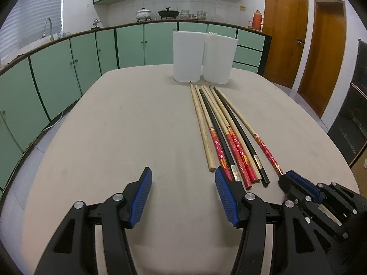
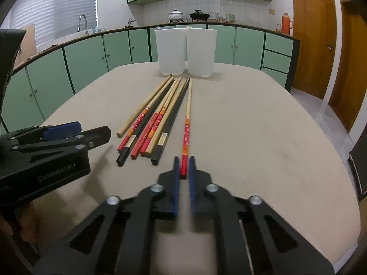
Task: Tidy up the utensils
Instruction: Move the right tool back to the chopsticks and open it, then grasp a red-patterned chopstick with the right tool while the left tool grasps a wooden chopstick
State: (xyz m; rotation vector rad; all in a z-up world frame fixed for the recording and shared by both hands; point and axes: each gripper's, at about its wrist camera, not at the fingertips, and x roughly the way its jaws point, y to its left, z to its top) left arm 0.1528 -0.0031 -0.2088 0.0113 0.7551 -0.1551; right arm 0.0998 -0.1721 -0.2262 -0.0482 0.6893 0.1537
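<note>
Grabbing one stick at a time works best, so I pinch only the long wooden chopstick with the red flowery end [image 2: 187, 123] and go slow, so I don't bump the pile of wooden, red and black chopsticks [image 2: 152, 123] just beside it. My right gripper [image 2: 183, 167] is low and flat over the near edge of the beige table [image 2: 263, 137], clenched on that red end. My left gripper [image 1: 183, 178] hangs wide apart, holding nothing. Two tall white plastic cups [image 2: 185, 50] wait at the far edge.

Left tongs [image 1: 183, 197] gape wide over table [image 1: 114, 126]; chopsticks [image 1: 226, 133] alongside.
</note>
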